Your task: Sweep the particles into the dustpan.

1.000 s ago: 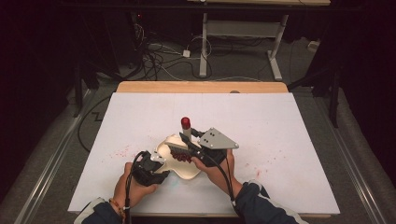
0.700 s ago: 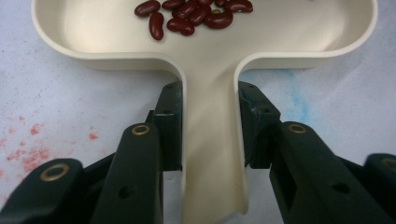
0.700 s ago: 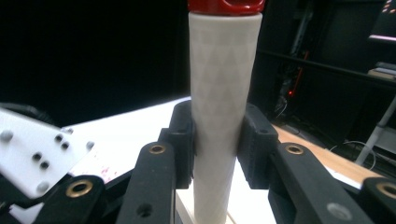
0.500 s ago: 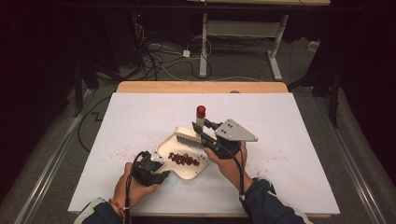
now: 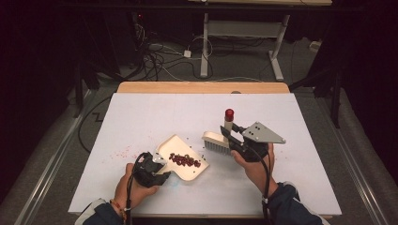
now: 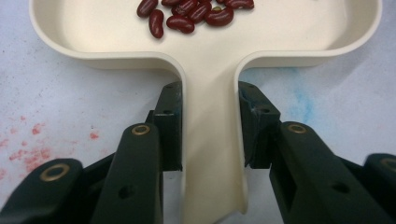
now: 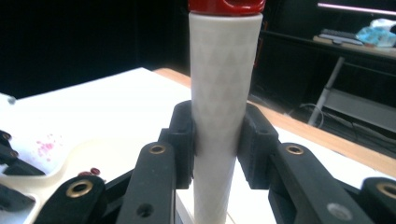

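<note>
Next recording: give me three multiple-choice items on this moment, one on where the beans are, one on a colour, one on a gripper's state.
1. Where do the kidney beans lie?
A. in the cream dustpan
B. under the brush
C. on the floor

2. What colour is the cap of the brush handle?
A. blue
B. red
C. green

3. What is the left gripper doing?
A. hanging open above the table
B. clamped on the dustpan's handle
C. holding the brush

A: the left gripper view shows the beans inside the pan's rim.
B: the handle's tip is red in the high view.
B: both fingers press the sides of the pan's handle.
</note>
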Tool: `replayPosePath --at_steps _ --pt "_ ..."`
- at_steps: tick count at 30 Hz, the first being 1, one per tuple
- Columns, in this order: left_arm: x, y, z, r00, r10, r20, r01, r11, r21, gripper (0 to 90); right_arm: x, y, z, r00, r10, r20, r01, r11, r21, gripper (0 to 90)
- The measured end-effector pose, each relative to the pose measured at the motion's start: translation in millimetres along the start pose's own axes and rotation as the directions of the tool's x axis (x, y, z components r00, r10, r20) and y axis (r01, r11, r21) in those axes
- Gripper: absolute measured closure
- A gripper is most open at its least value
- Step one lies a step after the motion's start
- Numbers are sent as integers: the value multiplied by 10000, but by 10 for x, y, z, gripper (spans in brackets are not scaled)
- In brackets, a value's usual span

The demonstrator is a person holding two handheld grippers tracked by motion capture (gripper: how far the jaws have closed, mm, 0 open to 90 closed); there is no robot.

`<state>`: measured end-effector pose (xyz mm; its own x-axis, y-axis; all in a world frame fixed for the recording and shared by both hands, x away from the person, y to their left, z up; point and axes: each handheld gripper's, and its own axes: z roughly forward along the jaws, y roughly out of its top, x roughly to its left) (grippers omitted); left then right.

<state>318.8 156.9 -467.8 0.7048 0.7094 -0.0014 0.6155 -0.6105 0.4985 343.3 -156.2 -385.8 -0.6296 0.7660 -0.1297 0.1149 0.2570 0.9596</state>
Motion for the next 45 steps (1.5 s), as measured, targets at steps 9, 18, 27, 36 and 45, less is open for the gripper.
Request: replayPosePath --at_steps 9,18,27,36,45 --pt "-3 -3 3 10000 -20 -11 20 10000 -23 641 221 -52 12 9967 -88 -805 109 9996 252 698" --pt "-7 -3 0 10000 -4 -37 4 10000 -6 641 517 53 -24 9909 -422 -1277 406 9991 -155 699" --pt "-6 -5 0 10000 -22 -21 22 10000 -10 641 274 122 -137 9963 -63 -853 15 9984 -561 699" --pt "-4 -4 0 10000 -13 -13 13 10000 6 641 113 82 -67 9998 -106 164 119 9965 -823 699" --pt "-1 -6 4 10000 -22 -1 22 10000 7 641 134 -83 195 9996 -173 204 177 9996 -222 700"
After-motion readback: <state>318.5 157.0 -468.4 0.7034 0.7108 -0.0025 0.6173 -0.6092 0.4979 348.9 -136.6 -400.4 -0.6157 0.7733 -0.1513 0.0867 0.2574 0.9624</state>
